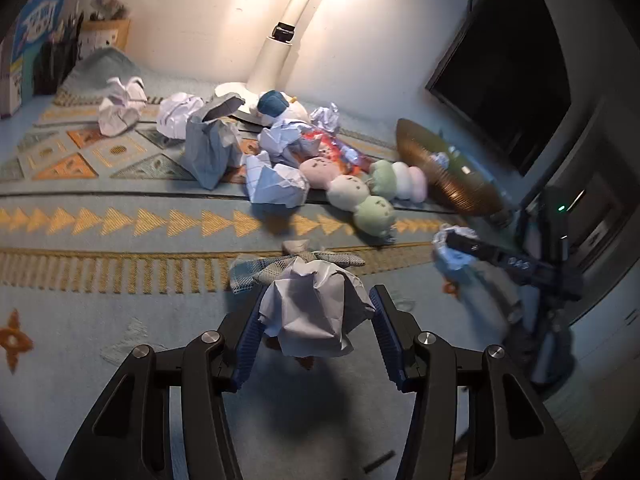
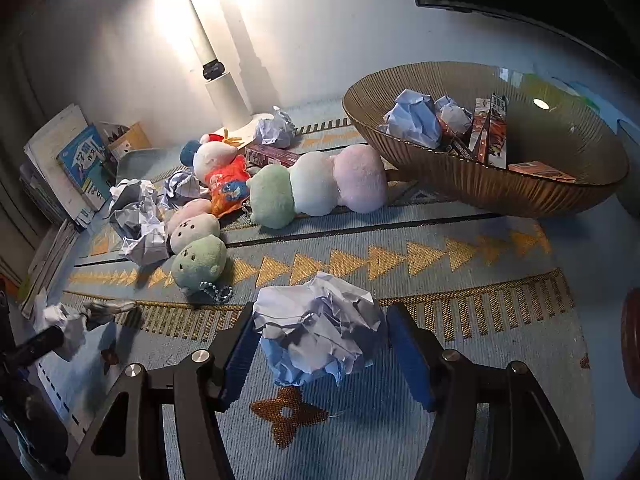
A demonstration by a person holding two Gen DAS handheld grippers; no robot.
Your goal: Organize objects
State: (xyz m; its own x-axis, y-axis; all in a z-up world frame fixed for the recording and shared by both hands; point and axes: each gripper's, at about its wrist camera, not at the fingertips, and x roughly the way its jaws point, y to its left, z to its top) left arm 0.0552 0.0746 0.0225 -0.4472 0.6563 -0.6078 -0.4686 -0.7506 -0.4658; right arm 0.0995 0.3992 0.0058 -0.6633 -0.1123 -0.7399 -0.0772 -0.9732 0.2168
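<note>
While both claws carry crumpled paper above the patterned cloth on the worktop point(image 2: 460, 240), the nearest ground under them lies bare. The left claw point(image 1: 316, 322) is clamped on a white paper ball point(image 1: 310, 312), its blue pads pressing the wad's two sides. The right claw point(image 2: 320, 344) grips a white and pale blue paper wad point(image 2: 316, 332) the same way, over an orange star motif.

Just past the left claw lies a checked cloth scrap point(image 1: 280, 266), and beyond it a band of yellow triangles runs across open cloth. Farther on sits the clutter: a three-ball plush with faces point(image 2: 196, 236), a bigger green, white and pink plush point(image 2: 316, 190), a red-dressed doll point(image 2: 224, 172) and several loose paper balls point(image 2: 138, 220), all touching or nearly so.

To the right, the ribbed brown bowl point(image 2: 500, 196) rests on the cloth, its near rim well apart from the right claw with clear cloth between. It holds two paper wads point(image 2: 416, 120) and some printed packets point(image 2: 490, 128).

At the far edge a white lamp post point(image 2: 224, 92) stands against the wall, with books point(image 2: 76, 164) stacked at the left edge.
</note>
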